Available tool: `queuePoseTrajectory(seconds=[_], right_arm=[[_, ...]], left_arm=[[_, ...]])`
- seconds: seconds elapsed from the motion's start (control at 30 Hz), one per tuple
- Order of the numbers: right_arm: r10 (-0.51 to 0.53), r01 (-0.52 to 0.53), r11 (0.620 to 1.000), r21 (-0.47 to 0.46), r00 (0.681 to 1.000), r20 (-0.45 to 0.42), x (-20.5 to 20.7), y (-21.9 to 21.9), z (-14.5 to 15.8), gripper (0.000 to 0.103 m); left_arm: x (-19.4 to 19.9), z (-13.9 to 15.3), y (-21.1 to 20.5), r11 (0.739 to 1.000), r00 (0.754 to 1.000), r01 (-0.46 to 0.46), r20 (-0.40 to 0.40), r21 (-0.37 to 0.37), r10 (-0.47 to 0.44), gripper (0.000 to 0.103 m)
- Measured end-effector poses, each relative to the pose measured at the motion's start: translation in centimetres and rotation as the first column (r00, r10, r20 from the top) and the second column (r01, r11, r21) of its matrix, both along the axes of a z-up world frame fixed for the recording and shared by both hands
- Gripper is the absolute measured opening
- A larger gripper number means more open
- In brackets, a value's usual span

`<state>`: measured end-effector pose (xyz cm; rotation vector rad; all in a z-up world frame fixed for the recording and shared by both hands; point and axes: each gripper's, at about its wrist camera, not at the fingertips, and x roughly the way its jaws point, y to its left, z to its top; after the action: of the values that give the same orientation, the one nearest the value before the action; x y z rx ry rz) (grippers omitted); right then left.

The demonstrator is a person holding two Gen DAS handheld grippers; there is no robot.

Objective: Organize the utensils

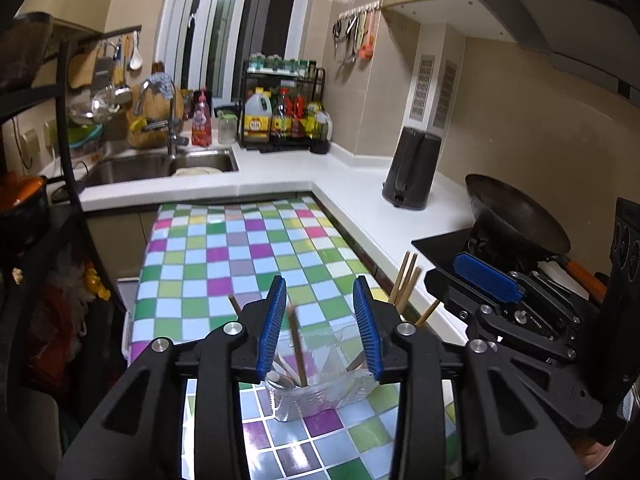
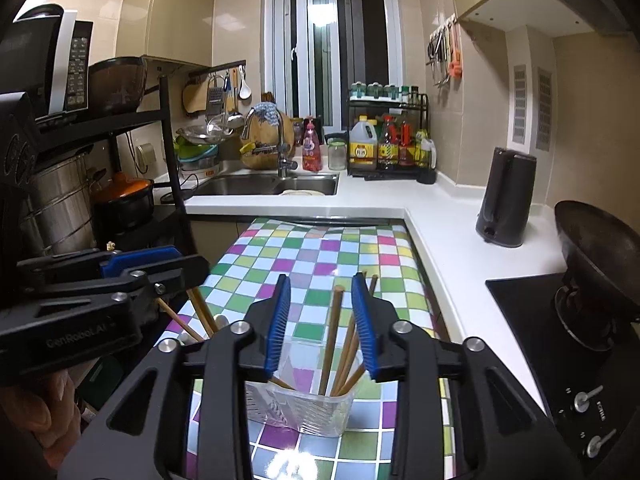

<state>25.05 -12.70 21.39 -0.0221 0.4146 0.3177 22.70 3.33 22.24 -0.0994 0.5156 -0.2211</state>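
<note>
A clear plastic utensil holder (image 1: 312,400) (image 2: 304,412) stands on the checkered tablecloth (image 1: 224,264) (image 2: 320,256). My left gripper (image 1: 320,284) hangs open just above its left part, where one wooden chopstick (image 1: 298,344) rises between the jaws without touching the pads, beside a metal spoon (image 1: 280,380). My right gripper (image 2: 321,280) is open over the right part. Several chopsticks (image 2: 332,340) lean there, between and behind its pads, apart from them. Each gripper shows at the edge of the other's view: the right gripper (image 1: 488,280) and the left gripper (image 2: 140,262).
A white L-shaped counter (image 2: 440,216) runs along the back and right, carrying a dark kettle (image 2: 506,196), a wok (image 2: 596,248) on the black hob and a bottle rack (image 2: 388,144). The sink (image 2: 264,184) is at the back. A black shelf with pots (image 2: 124,196) stands left.
</note>
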Motion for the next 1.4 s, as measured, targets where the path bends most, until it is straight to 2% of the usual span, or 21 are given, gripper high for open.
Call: queuePoseTrajectory(seconds=[0.03, 0.1, 0.17, 0.27, 0.33, 0.5, 0.6, 0.67, 0.8, 1.1, 1.27, 1.4], right_arm=[[-0.004, 0.004, 1.0, 0.005, 1.0, 0.012, -0.7, -0.4, 0.5, 0.042], [-0.012, 0.011, 1.0, 0.013, 0.999, 0.045, -2.5, -1.3, 1.3, 0.05], [-0.034, 0.033, 0.999, 0.016, 0.997, 0.074, -4.5, -2.1, 1.3, 0.067], [-0.078, 0.077, 0.997, 0.023, 0.993, 0.086, -7.9, -3.4, -0.1, 0.086], [-0.119, 0.119, 0.993, 0.009, 0.989, 0.082, -9.9, -4.0, -1.9, 0.093], [-0.15, 0.154, 0.987, -0.049, 0.986, 0.077, -12.1, -5.1, -6.7, 0.097], [-0.152, 0.155, 0.986, -0.063, 0.987, 0.041, -11.8, -5.7, -9.5, 0.097], [-0.158, 0.16, 0.986, -0.051, 0.987, 0.037, -11.8, -5.9, -10.6, 0.097], [-0.139, 0.141, 0.989, -0.047, 0.99, 0.037, -11.8, -5.7, -12.0, 0.097], [-0.165, 0.166, 0.985, -0.049, 0.986, 0.021, -11.6, -6.0, -12.9, 0.098], [-0.171, 0.171, 0.984, -0.054, 0.985, 0.013, -11.3, -6.1, -13.3, 0.098], [-0.173, 0.174, 0.983, -0.052, 0.985, 0.014, -11.4, -6.2, -13.3, 0.098]], left_arm=[[-1.1, 0.7, 0.2, 1.0, 1.0, -0.008, 0.023, -0.002, 0.008, 0.041], [-3.3, 1.3, 0.5, 0.999, 0.997, -0.032, 0.064, -0.001, 0.032, 0.06], [-5.7, 1.1, 0.7, 0.998, 0.993, -0.064, 0.1, 0.008, 0.063, 0.073], [-9.4, -1.2, 0.9, 0.992, 0.983, -0.124, 0.135, 0.017, 0.121, 0.087], [-11.4, -4.0, 0.9, 0.987, 0.979, -0.159, 0.133, 0.009, 0.157, 0.091], [-13.1, -10.6, -0.3, 0.974, 0.973, -0.224, 0.064, 0.021, 0.222, 0.095], [-12.8, -12.7, -1.3, 0.973, 0.974, -0.224, 0.033, 0.052, 0.223, 0.095], [-12.7, -13.4, -1.4, 0.981, 0.981, -0.194, 0.015, 0.033, 0.193, 0.095], [-12.1, -14.4, -1.5, 0.977, 0.978, -0.21, 0.012, 0.047, 0.21, 0.095], [-11.1, -15.8, -0.9, 0.973, 0.973, -0.229, -0.026, 0.039, 0.23, 0.095], [-11.0, -16.3, -1.2, 0.975, 0.976, -0.214, -0.027, 0.06, 0.216, 0.095], [-11.0, -16.3, -1.3, 0.976, 0.976, -0.213, -0.032, 0.048, 0.215, 0.095]])
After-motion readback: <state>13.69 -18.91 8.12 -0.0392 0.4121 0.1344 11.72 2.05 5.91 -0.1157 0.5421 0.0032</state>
